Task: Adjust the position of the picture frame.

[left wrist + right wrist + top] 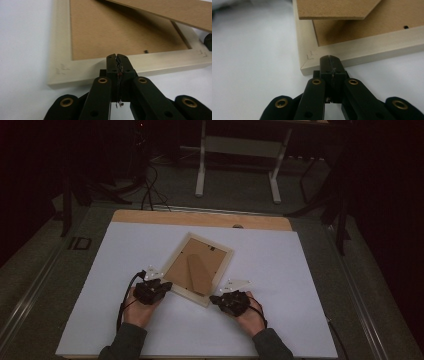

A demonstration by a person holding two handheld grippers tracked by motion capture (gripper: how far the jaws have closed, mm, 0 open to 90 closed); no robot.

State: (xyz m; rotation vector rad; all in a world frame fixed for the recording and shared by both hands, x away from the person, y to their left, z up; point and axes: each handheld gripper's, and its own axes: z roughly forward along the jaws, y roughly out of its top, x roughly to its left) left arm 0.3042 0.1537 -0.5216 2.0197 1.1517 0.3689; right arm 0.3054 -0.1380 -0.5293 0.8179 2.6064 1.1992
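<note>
A pale wooden picture frame lies face down and turned diagonally on the white table top. Its brown backing board faces up, with the stand flap folded out over it. My left gripper is shut with nothing in it, tips against the frame's near-left edge. My right gripper is shut and empty too, tips at the frame's near corner. In the left gripper view the shut tips meet the frame's rail; in the right gripper view the tips sit just beside the corner joint.
A white sheet covers the table, with a wooden strip along its far edge. Beyond stand the white legs of another table and dark cables on the floor.
</note>
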